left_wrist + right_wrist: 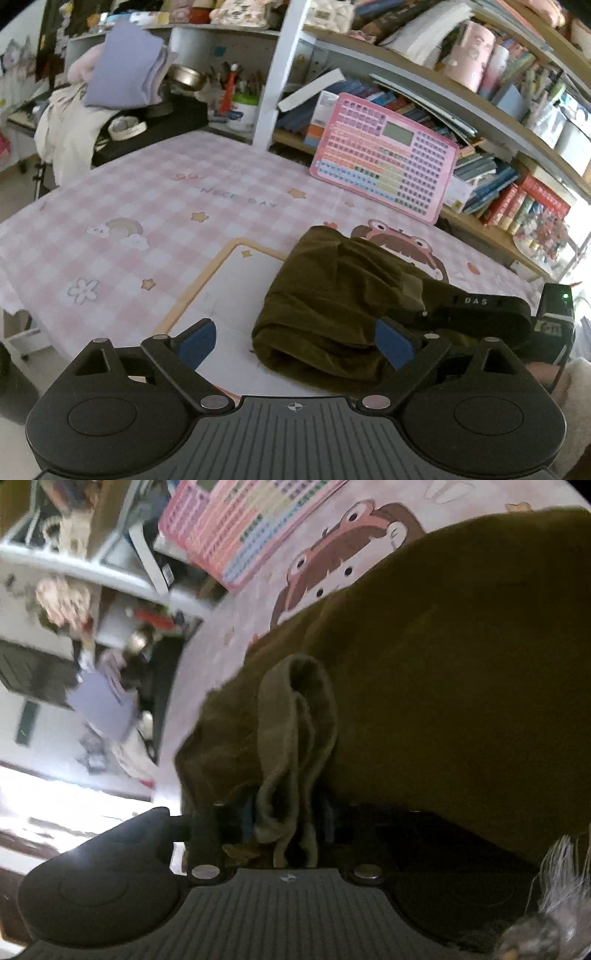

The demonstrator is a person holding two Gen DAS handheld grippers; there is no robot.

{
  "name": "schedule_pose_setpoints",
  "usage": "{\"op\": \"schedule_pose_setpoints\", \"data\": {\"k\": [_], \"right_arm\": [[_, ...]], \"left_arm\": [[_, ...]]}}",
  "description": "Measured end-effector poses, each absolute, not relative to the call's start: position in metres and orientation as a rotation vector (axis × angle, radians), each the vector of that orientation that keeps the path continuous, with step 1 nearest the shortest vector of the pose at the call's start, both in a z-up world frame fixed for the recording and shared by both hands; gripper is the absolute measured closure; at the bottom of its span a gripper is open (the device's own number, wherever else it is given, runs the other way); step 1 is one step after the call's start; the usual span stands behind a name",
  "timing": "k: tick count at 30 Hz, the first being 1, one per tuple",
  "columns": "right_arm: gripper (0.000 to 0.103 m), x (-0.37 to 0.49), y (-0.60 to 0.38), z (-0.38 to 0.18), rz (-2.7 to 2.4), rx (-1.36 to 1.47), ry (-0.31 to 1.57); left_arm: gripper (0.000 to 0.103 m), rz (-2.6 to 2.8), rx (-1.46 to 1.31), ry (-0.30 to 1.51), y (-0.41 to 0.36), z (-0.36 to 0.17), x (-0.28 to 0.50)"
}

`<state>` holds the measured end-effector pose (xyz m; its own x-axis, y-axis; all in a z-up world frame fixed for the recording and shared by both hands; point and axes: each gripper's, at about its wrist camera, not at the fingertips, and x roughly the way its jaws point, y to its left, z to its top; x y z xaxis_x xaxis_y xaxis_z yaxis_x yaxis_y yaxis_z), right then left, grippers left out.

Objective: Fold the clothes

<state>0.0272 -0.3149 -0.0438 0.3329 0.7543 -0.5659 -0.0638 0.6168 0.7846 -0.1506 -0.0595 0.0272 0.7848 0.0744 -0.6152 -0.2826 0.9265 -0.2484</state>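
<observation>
A dark olive garment (332, 302) lies bunched on the pink checked tablecloth (147, 206), partly over a white mat with an orange border (240, 280). My left gripper (295, 343) stands open just above the cloth's near edge. Its blue pads (197, 341) are wide apart and press on nothing. From the right, the black right gripper (480, 314) reaches into the garment. In the right wrist view the olive garment (461, 664) fills most of the frame. A lighter fold of it (295, 746) is pinched upright in my right gripper (291, 819), which is shut on it.
A pink toy keyboard (384, 158) leans against the bookshelves (498, 122) at the back of the table. A lavender folded cloth (125, 66) and white clothes (70, 125) are piled at the back left. The table's edge runs along the left.
</observation>
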Motion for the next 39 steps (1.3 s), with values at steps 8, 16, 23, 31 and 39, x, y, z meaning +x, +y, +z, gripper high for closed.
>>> {"op": "schedule_pose_setpoints", "data": {"k": [8,16,23,31,39], "right_arm": [[0.052,0.002,-0.343,-0.017,0.629,0.606,1.002],[0.045,-0.038,-0.373,0.001,0.531,0.429,0.892],[0.04,-0.069,-0.395,-0.002,0.333,0.361,0.874],[0.034,-0.096,-0.396,-0.001,0.14,0.361,0.876],[0.034,-0.13,-0.385,0.001,0.048,0.312,0.914]], "left_arm": [[0.008,0.152,-0.34,0.641,-0.073,0.024,-0.14],[0.008,0.044,-0.27,0.666,-0.105,0.023,-0.121],[0.008,-0.058,-0.1,0.683,-0.135,0.027,-0.114],[0.008,-0.168,0.013,0.697,-0.143,0.024,-0.126],[0.007,-0.213,-0.036,0.751,-0.134,0.009,-0.133]]}}
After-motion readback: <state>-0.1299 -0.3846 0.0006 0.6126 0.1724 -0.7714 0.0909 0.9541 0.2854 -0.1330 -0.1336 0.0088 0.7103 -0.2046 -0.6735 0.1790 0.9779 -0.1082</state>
